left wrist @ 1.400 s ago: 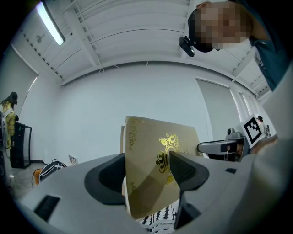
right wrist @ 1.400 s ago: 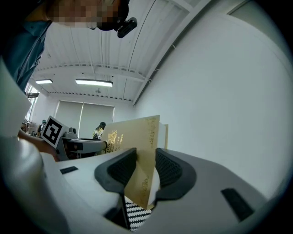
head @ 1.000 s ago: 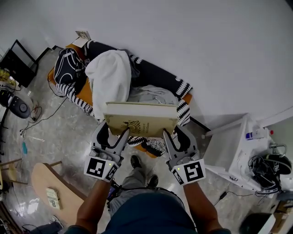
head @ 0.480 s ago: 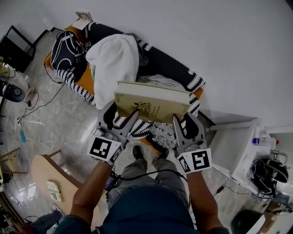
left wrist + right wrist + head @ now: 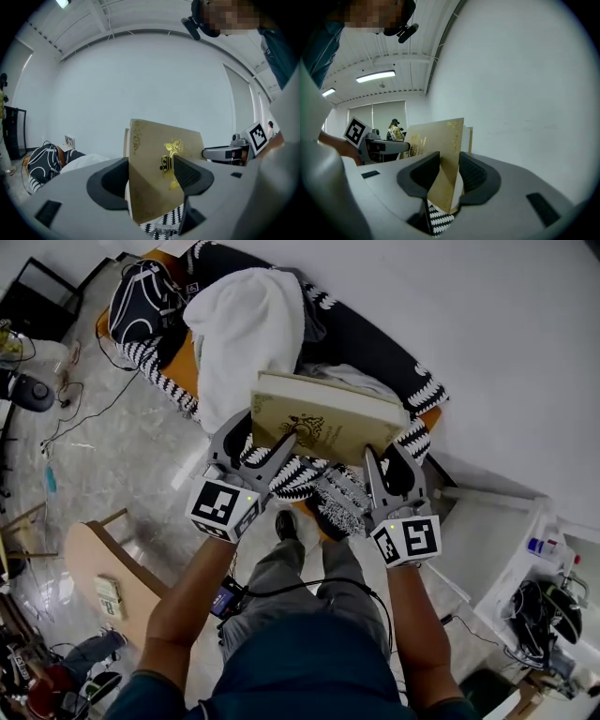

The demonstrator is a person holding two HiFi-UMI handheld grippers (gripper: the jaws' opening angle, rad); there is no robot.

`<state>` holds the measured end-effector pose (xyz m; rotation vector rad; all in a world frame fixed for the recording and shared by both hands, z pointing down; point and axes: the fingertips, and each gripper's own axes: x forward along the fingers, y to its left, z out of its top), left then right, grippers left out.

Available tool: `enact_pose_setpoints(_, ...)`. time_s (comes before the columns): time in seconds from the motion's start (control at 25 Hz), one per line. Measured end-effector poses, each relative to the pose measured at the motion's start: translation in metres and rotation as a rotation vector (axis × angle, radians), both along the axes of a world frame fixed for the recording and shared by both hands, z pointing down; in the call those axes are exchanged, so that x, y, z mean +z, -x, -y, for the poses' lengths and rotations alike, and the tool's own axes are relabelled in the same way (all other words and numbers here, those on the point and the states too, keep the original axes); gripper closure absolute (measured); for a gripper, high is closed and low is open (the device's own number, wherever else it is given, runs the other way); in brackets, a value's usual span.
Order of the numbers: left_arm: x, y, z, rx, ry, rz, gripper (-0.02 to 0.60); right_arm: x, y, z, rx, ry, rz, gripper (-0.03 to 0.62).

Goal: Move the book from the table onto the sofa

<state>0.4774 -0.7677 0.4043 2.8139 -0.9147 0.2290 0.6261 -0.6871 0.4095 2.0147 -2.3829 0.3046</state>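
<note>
A thick book (image 5: pixel 323 420) with a tan cover and gold ornament hangs in the air above the sofa (image 5: pixel 183 362), held flat by both grippers. My left gripper (image 5: pixel 265 442) is shut on its near left corner, my right gripper (image 5: pixel 380 457) on its near right corner. In the left gripper view the book (image 5: pixel 161 171) stands edge-on between the jaws, which press both covers. The right gripper view shows the same book (image 5: pixel 440 159) clamped between that gripper's jaws. Below the book the sofa carries a black and white patterned blanket (image 5: pixel 375 352).
A white cloth (image 5: pixel 244 334) and a dark patterned bag (image 5: pixel 145 301) lie on the sofa's left part. A round wooden table (image 5: pixel 103 587) stands at lower left, a white shelf unit (image 5: pixel 506 549) at right. Cables cross the glossy floor (image 5: pixel 103 437). The white wall (image 5: pixel 487 352) runs behind the sofa.
Both grippers have carried the book forward and lower, from short of the sofa's front edge to over its seat. The grip on the book is unchanged.
</note>
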Motion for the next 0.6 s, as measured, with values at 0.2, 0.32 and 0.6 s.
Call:
enact_pose_setpoints(0.2,0.047,-0.009,0.017,-0.031,0.071,0.034,0.296,0.051,-0.011,0.021,-0.015,0.06,0.036,0.453)
enact_pose_setpoints(0.32,0.072,-0.012,0.026,-0.047,0.102,0.047,0.296,0.08,-0.015,0.031,-0.024,0.09,0.051,0.453)
enact_pose_setpoints(0.6,0.127,-0.021,0.041,-0.063,0.177,0.082,0.296,0.139,-0.022,0.044,-0.03,0.179,0.087,0.453)
